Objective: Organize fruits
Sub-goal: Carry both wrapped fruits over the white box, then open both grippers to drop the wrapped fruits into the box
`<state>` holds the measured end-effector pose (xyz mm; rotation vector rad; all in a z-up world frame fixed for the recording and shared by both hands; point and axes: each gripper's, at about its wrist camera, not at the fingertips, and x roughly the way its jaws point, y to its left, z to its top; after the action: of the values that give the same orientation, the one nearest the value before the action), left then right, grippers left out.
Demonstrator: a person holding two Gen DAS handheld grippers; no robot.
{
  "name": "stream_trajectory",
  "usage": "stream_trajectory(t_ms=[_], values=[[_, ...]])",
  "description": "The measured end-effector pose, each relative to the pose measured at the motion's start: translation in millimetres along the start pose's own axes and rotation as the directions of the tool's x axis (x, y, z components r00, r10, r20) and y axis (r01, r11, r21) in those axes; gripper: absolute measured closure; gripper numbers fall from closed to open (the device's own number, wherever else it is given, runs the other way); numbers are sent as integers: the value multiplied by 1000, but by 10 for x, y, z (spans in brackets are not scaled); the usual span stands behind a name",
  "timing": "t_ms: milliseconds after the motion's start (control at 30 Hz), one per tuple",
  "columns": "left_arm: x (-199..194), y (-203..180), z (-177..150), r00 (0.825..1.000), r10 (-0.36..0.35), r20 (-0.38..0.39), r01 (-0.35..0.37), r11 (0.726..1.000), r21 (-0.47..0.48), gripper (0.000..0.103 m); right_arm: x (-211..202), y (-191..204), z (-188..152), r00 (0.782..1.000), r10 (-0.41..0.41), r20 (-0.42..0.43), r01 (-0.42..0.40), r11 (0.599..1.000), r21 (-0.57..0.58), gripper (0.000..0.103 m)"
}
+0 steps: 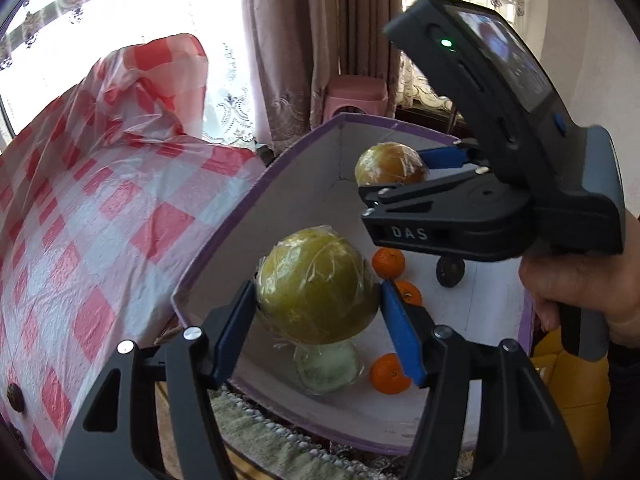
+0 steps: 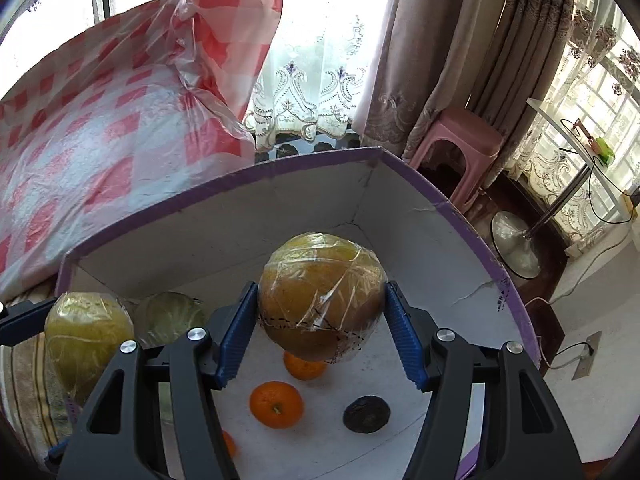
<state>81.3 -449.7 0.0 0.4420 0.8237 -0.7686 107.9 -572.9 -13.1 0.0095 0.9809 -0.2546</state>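
Note:
My left gripper [image 1: 318, 312] is shut on a plastic-wrapped green-yellow pomelo [image 1: 316, 286] and holds it above the white box with a purple rim [image 1: 224, 236]. My right gripper [image 2: 322, 328] is shut on a second wrapped pomelo, more orange-brown [image 2: 322, 296], also above the box [image 2: 476, 236]; this gripper shows in the left wrist view [image 1: 424, 172]. On the box floor lie a pale wrapped fruit [image 1: 326, 366], three mandarins [image 1: 389, 373] [image 1: 388, 262] [image 1: 408, 292] and a dark round fruit [image 1: 450, 271]. The right wrist view shows mandarins [image 2: 276, 404] [image 2: 304, 366] and the dark fruit [image 2: 366, 414].
A red-and-white checked plastic cloth [image 1: 80, 216] covers the table left of the box, with two dark fruits [image 1: 16, 398] at its near edge. A pink stool [image 2: 456, 144], curtains and a fan stand [image 2: 516, 244] are behind. A yellow object [image 1: 568, 384] is at the right.

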Motion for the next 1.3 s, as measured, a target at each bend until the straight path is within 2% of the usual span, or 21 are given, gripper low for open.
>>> stream_trajectory(t_ms=[167,533,833,1067,1300], values=[[253,-184,22,997,-48,-61,52,996,77,39,237,-32,-16,995,-53,-82,46,995,-83,41],[654,-269,-75,976,-62,-208,86,991,106,39,538,-91,-68,981,-108,-164,85,986,-141,41],[703,-285,-107,972,-44,-232,70,992,106,39,599,-18,-82,974,-126,-189,94,981,-167,41],[852,-248,-178,957,-52,-284,82,992,96,39,605,-13,-89,974,-132,-184,100,980,-170,41],[860,-311,-218,957,-24,-288,60,991,116,39,560,-33,-118,974,-144,-174,115,980,-163,38]])
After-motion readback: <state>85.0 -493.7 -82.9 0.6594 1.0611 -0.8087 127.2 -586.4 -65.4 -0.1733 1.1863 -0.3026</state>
